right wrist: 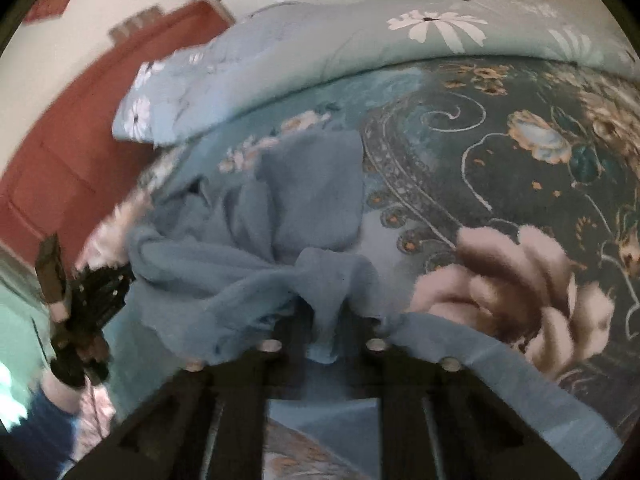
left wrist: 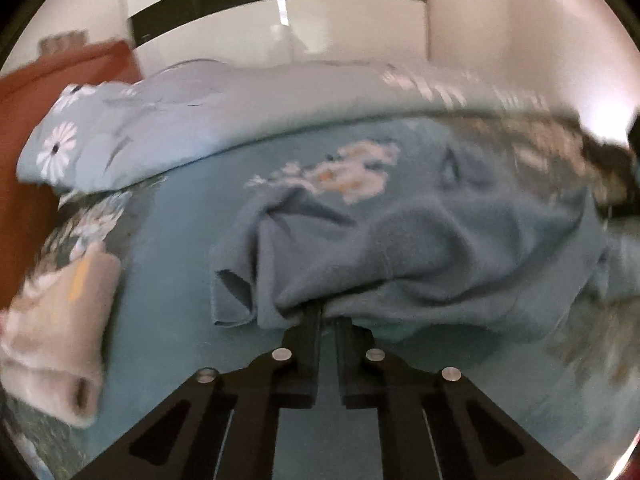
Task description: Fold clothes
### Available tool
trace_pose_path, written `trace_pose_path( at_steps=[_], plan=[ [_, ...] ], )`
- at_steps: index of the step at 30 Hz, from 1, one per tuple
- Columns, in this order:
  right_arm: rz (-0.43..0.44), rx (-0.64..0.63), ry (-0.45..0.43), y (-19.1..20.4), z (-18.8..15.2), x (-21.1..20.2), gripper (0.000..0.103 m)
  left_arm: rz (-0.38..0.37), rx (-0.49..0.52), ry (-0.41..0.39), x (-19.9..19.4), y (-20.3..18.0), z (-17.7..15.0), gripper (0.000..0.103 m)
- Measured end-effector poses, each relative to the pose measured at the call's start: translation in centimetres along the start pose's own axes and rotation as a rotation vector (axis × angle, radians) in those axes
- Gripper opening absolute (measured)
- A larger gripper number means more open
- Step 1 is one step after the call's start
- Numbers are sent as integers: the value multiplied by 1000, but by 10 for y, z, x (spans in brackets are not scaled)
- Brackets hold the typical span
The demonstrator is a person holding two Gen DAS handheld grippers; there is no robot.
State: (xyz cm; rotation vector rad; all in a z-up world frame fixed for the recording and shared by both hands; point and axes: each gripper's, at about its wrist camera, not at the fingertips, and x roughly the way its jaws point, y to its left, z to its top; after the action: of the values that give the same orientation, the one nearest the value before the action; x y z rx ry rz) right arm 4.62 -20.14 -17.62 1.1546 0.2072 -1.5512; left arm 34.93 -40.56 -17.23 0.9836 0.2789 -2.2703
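Observation:
A crumpled blue fleece garment (left wrist: 420, 248) lies on the teal flowered bedspread (left wrist: 168, 280). In the left wrist view my left gripper (left wrist: 328, 314) is shut on the garment's near edge, and folds bunch up around the fingertips. In the right wrist view the same garment (right wrist: 288, 200) spreads away from me. My right gripper (right wrist: 325, 316) is shut on another part of its edge, where a flap of cloth hangs down between the fingers and hides the tips. The black body of the left gripper (right wrist: 92, 292) and a person's hand show at the left edge of that view.
A folded pale pink garment (left wrist: 56, 340) lies on the bed at the left. A folded light-blue quilt with white daisies (left wrist: 140, 136) (right wrist: 320, 48) runs along the far side. A red-brown wooden panel (left wrist: 48, 92) (right wrist: 72, 152) stands beyond the bed's left edge.

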Motion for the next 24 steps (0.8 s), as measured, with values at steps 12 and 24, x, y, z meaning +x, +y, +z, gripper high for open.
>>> trace_pose_path(
  at_steps=[12, 24],
  plan=[
    [97, -65, -329, 73, 46, -133, 7, 61, -113, -249, -121, 14, 72, 4],
    [78, -214, -626, 161, 29, -289, 7, 106, -53, -552, -291, -4, 100, 4]
  ],
)
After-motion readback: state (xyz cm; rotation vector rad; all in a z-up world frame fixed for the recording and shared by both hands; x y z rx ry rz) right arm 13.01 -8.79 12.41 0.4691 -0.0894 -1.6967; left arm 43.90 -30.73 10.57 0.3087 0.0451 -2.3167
